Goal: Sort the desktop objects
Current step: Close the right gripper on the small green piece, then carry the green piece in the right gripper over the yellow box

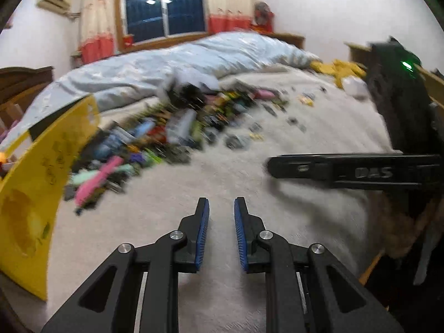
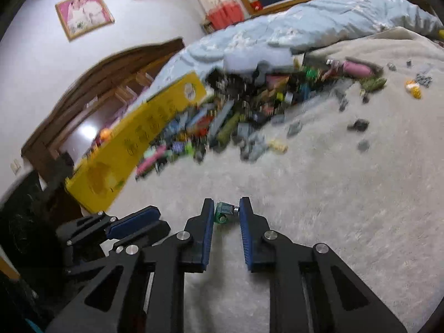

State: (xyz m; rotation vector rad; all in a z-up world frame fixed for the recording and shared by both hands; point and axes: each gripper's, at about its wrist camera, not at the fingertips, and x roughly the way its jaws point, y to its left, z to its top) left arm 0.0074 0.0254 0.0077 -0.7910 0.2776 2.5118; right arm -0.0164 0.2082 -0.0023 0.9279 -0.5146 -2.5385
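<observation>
A blurred pile of small colourful toy pieces [image 1: 155, 138] lies on a cream blanket; it also shows in the right wrist view [image 2: 222, 122]. My left gripper [image 1: 221, 208] is open and empty, above bare blanket in front of the pile. My right gripper [image 2: 226, 212] is shut on a small green piece [image 2: 224, 213] with a metal end, held between its fingertips above the blanket. The right gripper also shows in the left wrist view [image 1: 277, 166] as a black bar from the right. The left gripper shows at lower left in the right wrist view [image 2: 133, 224].
A yellow box lid [image 1: 33, 188] stands at the pile's left edge, also in the right wrist view [image 2: 133, 144]. A light blue duvet [image 1: 166, 63] lies behind the pile. Loose pieces [image 2: 358, 125] are scattered to the right. A wooden headboard [image 2: 105, 77] stands at far left.
</observation>
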